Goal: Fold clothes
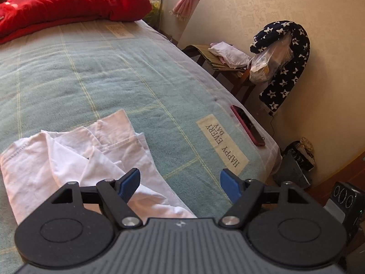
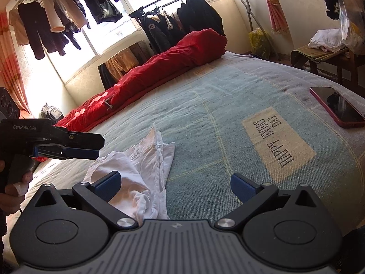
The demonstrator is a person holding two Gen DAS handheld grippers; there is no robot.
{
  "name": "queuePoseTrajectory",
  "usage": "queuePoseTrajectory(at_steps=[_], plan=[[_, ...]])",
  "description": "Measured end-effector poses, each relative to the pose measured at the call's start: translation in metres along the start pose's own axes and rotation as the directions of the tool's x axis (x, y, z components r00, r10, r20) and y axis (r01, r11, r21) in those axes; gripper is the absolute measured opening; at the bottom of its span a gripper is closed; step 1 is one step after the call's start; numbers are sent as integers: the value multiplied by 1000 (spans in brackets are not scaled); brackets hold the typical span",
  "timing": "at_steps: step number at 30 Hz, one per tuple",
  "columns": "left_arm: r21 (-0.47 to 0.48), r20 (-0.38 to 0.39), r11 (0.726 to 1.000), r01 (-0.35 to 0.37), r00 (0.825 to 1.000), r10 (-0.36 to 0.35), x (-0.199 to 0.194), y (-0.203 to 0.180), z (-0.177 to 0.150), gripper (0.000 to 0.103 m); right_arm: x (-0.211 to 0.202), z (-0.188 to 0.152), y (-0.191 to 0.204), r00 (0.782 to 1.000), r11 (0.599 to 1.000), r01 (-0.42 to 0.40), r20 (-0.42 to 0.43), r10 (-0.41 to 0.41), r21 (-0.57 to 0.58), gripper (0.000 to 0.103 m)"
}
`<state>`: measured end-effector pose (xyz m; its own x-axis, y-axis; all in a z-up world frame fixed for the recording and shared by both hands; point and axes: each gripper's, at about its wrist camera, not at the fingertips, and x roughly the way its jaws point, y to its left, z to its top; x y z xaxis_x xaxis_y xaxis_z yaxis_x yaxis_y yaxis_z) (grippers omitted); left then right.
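Spreading under everything is your bed (image 1: 95, 73), covered by a green checked sheet with a "HAPPY EVERY DAY" patch (image 1: 222, 142) near its right edge. Along the far side lies a long red quilt (image 2: 159, 68), and beyond it dark clothes hang on a rack (image 2: 173, 20) at the window. Against the wall beside the bed stands a chair (image 1: 228, 68) with a starred cloth (image 1: 287, 61) draped over its back and pale laundry on the seat.

Your task piece, a white shirt (image 1: 75, 155), lies crumpled on the near part of the sheet, partly folded over itself, well apart from the quilt. A pink phone (image 2: 337, 107) rests flat near the bed's right edge, just beyond the patch.

Your left gripper (image 1: 180, 182) hangs above the shirt's right edge, released, its blue pads spread wide with nothing between them. Your right gripper (image 2: 175, 185) is likewise released, jaws spread and empty, its left finger over the shirt's near end and its right over bare sheet.
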<state>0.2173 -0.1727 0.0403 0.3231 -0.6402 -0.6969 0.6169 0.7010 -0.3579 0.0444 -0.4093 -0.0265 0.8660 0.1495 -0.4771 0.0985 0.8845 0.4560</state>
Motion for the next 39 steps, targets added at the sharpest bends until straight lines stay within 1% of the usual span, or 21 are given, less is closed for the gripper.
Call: queuePoseTrajectory(at_steps=[3, 6, 7, 10, 12, 15, 16, 19, 21, 23, 24, 26, 28, 29, 32, 34, 35, 36, 37, 38, 39], plan=[[19, 52, 998, -56, 997, 55, -18, 18, -25, 80, -2, 2, 2, 999, 999, -27, 27, 27, -23, 103], [44, 86, 990, -133, 988, 129, -32, 32, -55, 80, 0, 3, 8, 997, 997, -56, 48, 59, -61, 103], [62, 99, 985, -162, 983, 155, -35, 34, -66, 80, 2, 3, 12, 997, 995, -64, 46, 68, -77, 103], [164, 140, 955, -247, 964, 225, -43, 30, -100, 80, 10, 2, 23, 995, 988, -97, 13, 99, -116, 95], [229, 176, 926, -300, 948, 263, -48, 24, -119, 80, 14, -1, 29, 992, 982, -126, -19, 125, -143, 82], [324, 226, 886, -332, 936, 268, -57, 10, -144, 81, 20, -6, 38, 983, 967, -175, -80, 163, -184, 75], [351, 239, 871, -344, 932, 272, -59, 5, -151, 81, 22, -8, 40, 980, 962, -190, -100, 174, -195, 75], [452, 280, 790, -415, 906, 316, -54, -8, -169, 81, 27, -13, 40, 972, 961, -206, -150, 180, -185, 72], [511, 297, 732, -451, 891, 342, -48, -15, -179, 80, 30, -15, 37, 967, 962, -218, -172, 190, -162, 67], [547, 295, 693, -470, 882, 367, -38, -17, -185, 73, 33, -17, 35, 960, 963, -235, -187, 209, -131, 65], [565, 294, 674, -476, 879, 375, -34, -18, -188, 65, 35, -18, 34, 958, 964, -238, -193, 213, -118, 65], [593, 295, 645, -482, 875, 382, -28, -18, -193, 60, 39, -20, 34, 956, 967, -232, -208, 207, -103, 65], [618, 299, 617, -488, 871, 390, -26, -18, -197, 51, 41, -22, 34, 955, 970, -224, -221, 199, -95, 65], [634, 291, 606, -480, 874, 389, -26, -18, -199, 50, 41, -23, 34, 954, 970, -226, -223, 201, -92, 65], [675, 273, 563, -477, 870, 410, -25, -13, -206, 38, 41, -23, 35, 952, 968, -231, -228, 204, -98, 64], [687, 265, 556, -467, 874, 407, -27, -9, -210, 28, 40, -22, 36, 949, 966, -240, -233, 213, -96, 62], [693, 261, 553, -462, 876, 405, -29, -8, -211, 22, 40, -22, 37, 947, 965, -243, -237, 215, -94, 59], [700, 260, 548, -458, 878, 402, -31, -6, -213, 14, 40, -22, 37, 947, 966, -242, -242, 214, -94, 53], [709, 255, 544, -450, 882, 397, -32, -6, -214, 12, 42, -22, 38, 946, 967, -236, -252, 205, -98, 49], [716, 250, 539, -444, 884, 395, -34, -5, -215, 10, 44, -22, 38, 946, 969, -226, -263, 192, -105, 39], [720, 243, 539, -437, 887, 393, -35, -3, -215, 9, 46, -23, 37, 946, 971, -211, -275, 174, -113, 23]])
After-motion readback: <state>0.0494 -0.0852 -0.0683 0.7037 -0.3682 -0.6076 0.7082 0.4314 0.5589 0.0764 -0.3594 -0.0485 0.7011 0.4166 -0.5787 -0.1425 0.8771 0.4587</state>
